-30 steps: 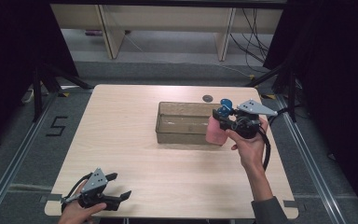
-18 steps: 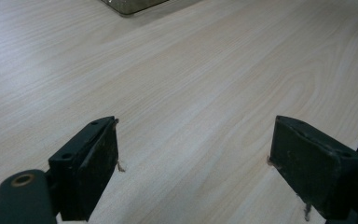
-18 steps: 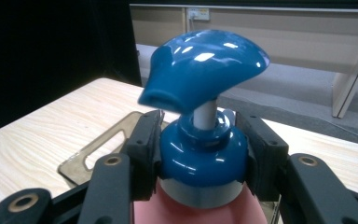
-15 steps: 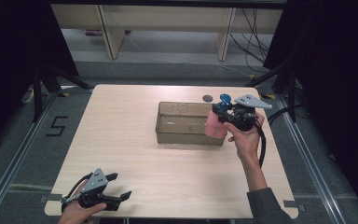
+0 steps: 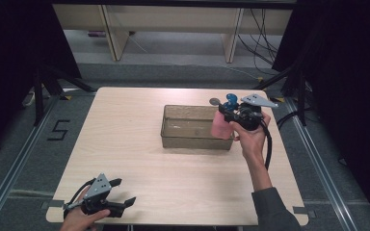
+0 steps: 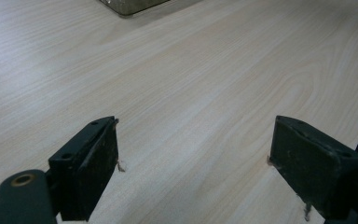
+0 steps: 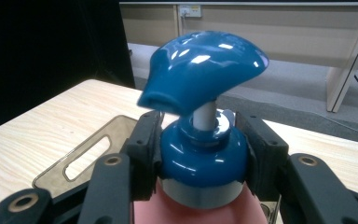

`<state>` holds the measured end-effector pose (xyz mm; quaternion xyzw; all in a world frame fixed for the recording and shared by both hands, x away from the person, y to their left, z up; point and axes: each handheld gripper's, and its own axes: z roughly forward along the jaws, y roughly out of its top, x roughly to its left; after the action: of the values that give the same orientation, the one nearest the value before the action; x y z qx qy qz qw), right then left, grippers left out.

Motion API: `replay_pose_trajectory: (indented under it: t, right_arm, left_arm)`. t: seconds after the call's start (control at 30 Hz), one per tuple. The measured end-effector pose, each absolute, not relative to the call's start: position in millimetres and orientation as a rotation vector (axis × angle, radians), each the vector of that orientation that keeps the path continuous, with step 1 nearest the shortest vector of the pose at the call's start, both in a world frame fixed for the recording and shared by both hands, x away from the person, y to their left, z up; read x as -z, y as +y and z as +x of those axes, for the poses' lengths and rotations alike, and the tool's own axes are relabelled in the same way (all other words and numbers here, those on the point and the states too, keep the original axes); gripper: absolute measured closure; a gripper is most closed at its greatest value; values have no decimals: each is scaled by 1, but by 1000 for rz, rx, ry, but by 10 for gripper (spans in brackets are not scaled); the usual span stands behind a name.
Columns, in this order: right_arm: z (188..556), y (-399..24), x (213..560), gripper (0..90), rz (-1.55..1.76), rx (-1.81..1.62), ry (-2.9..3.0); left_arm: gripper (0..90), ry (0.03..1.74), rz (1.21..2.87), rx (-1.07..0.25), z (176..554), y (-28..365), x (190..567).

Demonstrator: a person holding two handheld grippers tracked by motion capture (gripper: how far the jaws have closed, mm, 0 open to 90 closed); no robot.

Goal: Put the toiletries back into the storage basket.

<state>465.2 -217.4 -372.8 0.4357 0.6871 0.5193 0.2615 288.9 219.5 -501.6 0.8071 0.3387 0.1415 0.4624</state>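
Right gripper (image 5: 227, 115) clamps the unlabeled pink pump bottle (image 5: 219, 126); left gripper (image 5: 123, 191) gapes; floor mark "5" (image 5: 58, 130).

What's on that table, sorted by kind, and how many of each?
Pink pump bottle with blue pump head: 1
Clear tub: 1
Small dark round thing behind the tub, too small to identify: 1
Handheld grippers, left gripper and right gripper: 2
Total: 5

Grey floor (image 5: 173, 72), pale wooden shelving (image 5: 173, 19), black curtains (image 5: 347, 72)
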Motion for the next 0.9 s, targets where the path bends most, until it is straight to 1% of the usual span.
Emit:
replay_pose_trajectory:
  t: [0.53, 0.9]
  right_arm:
    - [483, -218, 382, 534, 1191, -1366, 1845]
    - [487, -219, 390, 534, 1234, -1351, 1837]
  left_arm:
    - [147, 827, 1988, -343, 288, 219, 502]
    - [147, 835, 1979, -340, 288, 218, 502]
